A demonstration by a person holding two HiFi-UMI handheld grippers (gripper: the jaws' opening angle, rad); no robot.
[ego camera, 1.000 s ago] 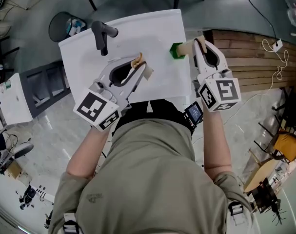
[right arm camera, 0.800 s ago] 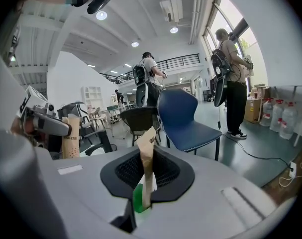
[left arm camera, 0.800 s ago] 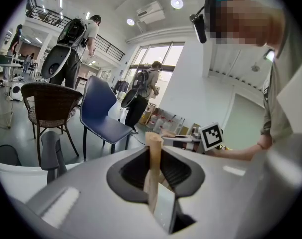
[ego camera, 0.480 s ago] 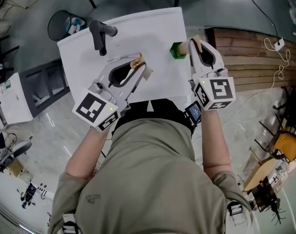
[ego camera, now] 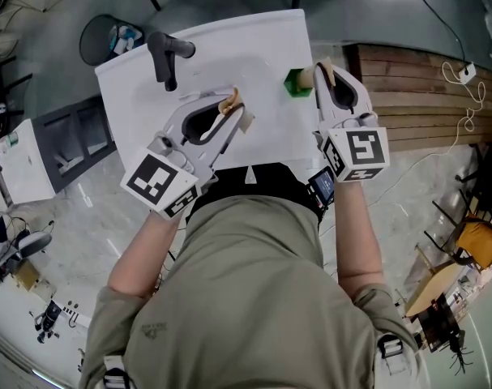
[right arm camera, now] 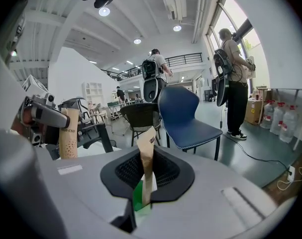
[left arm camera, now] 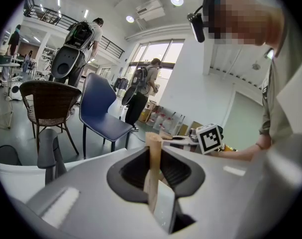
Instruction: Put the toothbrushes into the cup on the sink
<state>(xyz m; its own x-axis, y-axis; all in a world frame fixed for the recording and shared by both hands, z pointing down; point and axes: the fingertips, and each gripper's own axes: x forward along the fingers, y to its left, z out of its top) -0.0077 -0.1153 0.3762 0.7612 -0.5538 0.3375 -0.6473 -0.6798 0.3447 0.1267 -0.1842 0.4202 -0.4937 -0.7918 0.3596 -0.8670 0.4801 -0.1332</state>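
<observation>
Toothbrushes: two, each in a tan paper sleeve, the left toothbrush (left arm camera: 153,166) and the right toothbrush (right arm camera: 147,158), both held over the sink (ego camera: 229,43); neither is clearly in the cup yet.
Cup: green (ego camera: 293,83), on the far right part of the sink, close to its right edge.
Left gripper (ego camera: 233,108): over the middle of the sink, well left of the cup. Its jaws pinch the left toothbrush low on the sleeve, with the rest standing upright above them.
Right gripper (ego camera: 323,73): just beside the cup on its right. Its jaws are clamped on the right toothbrush, and green shows directly below the grip in the right gripper view. Whether the lower end is past the rim cannot be told.
Faucet: black (ego camera: 166,55), at the far left of the sink, clear of both grippers.
Step in hand: probably lining the right toothbrush up over the cup before letting go.
Risk, tipping: the cup looks light and sits near the edge, so a sideways nudge from a jaw or the brush end could topple it or push it off the sink.
Risk, missed drop: opening the jaws while the brush is off-centre or tilted could send it down outside the rim.
Risk, slipping: the paper sleeve is smooth, and the brush may slide inside it or out of the pinch.
Risk, crowding: bringing the left gripper across too soon could knock the right one.
</observation>
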